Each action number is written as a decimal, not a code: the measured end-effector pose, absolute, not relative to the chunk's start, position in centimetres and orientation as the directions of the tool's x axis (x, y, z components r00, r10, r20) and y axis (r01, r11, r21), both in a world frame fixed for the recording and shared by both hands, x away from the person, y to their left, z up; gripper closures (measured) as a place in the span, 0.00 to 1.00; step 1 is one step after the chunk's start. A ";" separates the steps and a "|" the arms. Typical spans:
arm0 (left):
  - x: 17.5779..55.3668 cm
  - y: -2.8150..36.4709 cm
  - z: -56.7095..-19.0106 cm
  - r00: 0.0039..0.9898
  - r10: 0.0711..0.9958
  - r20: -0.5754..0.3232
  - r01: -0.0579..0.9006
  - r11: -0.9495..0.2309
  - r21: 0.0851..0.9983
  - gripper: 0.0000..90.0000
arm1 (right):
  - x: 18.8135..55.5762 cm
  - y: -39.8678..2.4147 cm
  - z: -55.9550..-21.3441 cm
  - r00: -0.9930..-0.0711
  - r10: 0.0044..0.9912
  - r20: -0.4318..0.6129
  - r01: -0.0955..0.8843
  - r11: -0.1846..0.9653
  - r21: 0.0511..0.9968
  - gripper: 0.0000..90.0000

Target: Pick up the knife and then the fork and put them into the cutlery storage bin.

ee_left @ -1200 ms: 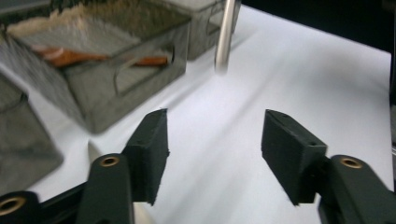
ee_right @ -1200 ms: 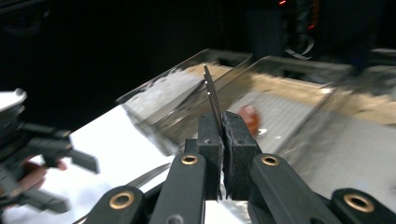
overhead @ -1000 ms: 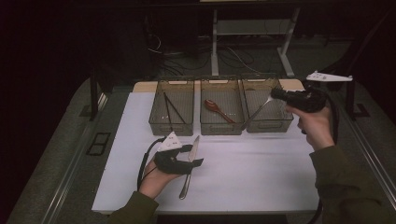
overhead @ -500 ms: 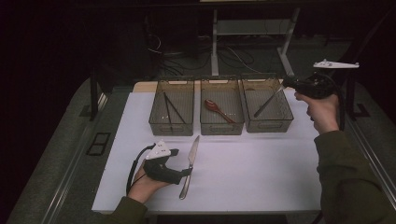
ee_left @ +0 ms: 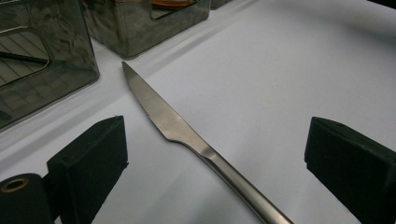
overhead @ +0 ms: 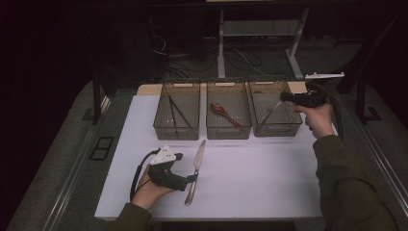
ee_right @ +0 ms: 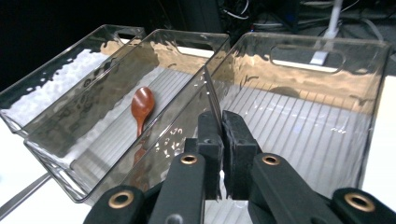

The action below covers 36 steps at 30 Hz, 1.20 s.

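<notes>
Your left gripper (ee_left: 215,154) has just spread its jaws, releasing the steel table knife (overhead: 195,172), which lies between them on the near white mat. Your right gripper (ee_right: 220,140) is clenched on a thin metal utensil (overhead: 272,111) angled into the far-right clear bin (overhead: 275,129).

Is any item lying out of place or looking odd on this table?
One thing stands out: the knife lies loose on the white table, in front of the three clear bins, while the wooden spoon sits inside the middle one. Nothing looks spilled or damaged.
</notes>
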<state>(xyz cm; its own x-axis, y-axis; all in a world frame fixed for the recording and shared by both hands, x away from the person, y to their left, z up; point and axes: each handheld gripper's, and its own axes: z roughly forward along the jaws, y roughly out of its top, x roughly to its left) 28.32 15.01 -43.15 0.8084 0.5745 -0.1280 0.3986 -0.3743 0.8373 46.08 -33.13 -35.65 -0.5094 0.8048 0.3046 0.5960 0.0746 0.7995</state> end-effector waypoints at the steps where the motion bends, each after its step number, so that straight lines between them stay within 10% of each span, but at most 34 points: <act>1: 28.3 15.0 -43.2 0.809 0.573 -0.128 0.397 -0.374 0.838 0.06 | 46.2 -33.2 -35.9 -0.508 0.801 0.315 0.601 0.068 0.796 0.94; 6: 28.3 14.8 -43.3 0.811 0.571 -0.128 0.400 -0.382 0.834 0.06 | 46.5 -33.6 -36.7 -0.492 0.807 0.328 0.614 0.054 0.788 0.93; 18: 28.3 14.6 -43.4 0.814 0.567 -0.124 0.402 -0.396 0.826 0.06 | 46.4 -36.4 -37.6 -0.366 0.907 0.208 0.608 0.064 0.792 0.47; 36: 27.9 14.0 -43.4 0.800 0.590 -0.112 0.428 -0.428 0.796 0.19 | 37.8 -33.8 -37.9 -0.578 0.801 0.154 0.484 0.185 0.855 0.33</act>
